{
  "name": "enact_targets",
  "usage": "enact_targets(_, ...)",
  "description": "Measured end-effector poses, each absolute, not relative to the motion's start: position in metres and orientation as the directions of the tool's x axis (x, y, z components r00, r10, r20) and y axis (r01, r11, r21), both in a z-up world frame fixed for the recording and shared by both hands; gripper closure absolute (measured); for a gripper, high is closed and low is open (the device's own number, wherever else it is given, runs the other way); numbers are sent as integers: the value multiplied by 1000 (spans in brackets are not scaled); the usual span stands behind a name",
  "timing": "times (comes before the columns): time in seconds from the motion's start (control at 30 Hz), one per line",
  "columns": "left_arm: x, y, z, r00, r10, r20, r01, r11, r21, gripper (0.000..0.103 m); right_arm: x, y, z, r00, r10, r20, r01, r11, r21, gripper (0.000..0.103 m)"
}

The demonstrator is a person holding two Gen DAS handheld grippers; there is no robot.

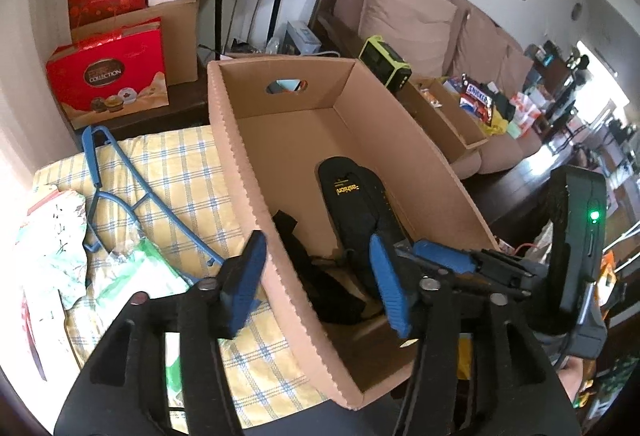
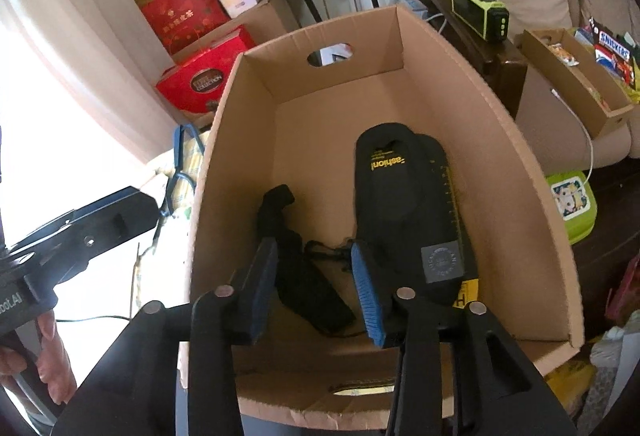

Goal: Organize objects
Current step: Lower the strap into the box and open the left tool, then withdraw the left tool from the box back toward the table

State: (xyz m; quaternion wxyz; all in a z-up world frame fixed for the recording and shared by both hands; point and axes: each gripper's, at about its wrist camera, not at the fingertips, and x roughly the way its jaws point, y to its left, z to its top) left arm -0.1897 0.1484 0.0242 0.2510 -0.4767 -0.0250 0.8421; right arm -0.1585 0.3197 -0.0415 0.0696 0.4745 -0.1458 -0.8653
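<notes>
1. Black insoles (image 2: 404, 195) are lying stacked on the floor of the cardboard box (image 2: 520, 195), right of centre in the right wrist view, with yellow lettering showing near their far end.
2. Beside them, toward the lower left of the box floor, a folded black item (image 2: 304, 272) with a cord is lying – too dark to say just what it is.
3. The right gripper (image 2: 316, 284) is hanging over the near end of the box, its blue-padded fingers (image 2: 366, 292) standing apart and pressing on nothing; the dark item is showing between them and the insoles' near end is lying just by the right pad.
4. The left gripper (image 1: 320, 284) is straddling the box's left wall in the left wrist view – one pad outside over the bedding, the other inside near the insoles (image 1: 360, 203) – jaws parted and gripping nothing.
5. The box (image 1: 248, 163) is resting on a yellow checked cover (image 1: 180, 171), where a blue hanger (image 1: 116, 191) is lying at left of frame.
6. Red gift boxes (image 1: 108, 75) are sitting at upper left, and a brown sofa (image 1: 440, 19) is filling the upper right.
7. A person's hand (image 2: 48, 356) is showing at the lower left edge of the right wrist view.
</notes>
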Motion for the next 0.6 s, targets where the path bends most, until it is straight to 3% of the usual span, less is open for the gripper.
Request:
enact_targets(0.07, -188, 142, 26, -428, 446, -786, -391, -876, -284, 40, -154, 320, -35, -554, -233, -800, -26, -955, 296, 47)
enact_targets(0.2, -185, 124, 28, -451, 428, -783, -368, -889, -274, 30, -148, 316, -25, -570, -242, -785, -5, -954, 298, 46)
enact_targets(0.3, -181, 110, 27, -464, 408, -787, -351, -900, -260, 20, -144, 308, -18, -580, -254, -774, 18, -954, 299, 40)
enact_targets(0.47, -173, 83, 24, -490, 367, -791, -324, -919, -225, 8, -141, 288, -11, -587, -287, -757, 68, -949, 307, 21)
enact_targets(0.53, -172, 73, 22, -490, 361, -793, -312, -923, -227, 8, -142, 279, -11, -581, -297, -757, 84, -948, 308, 21)
enact_targets(0.6, -171, 61, 20, -489, 354, -797, -297, -927, -230, 0, -142, 271, -12, -573, -311, -758, 98, -945, 313, 20)
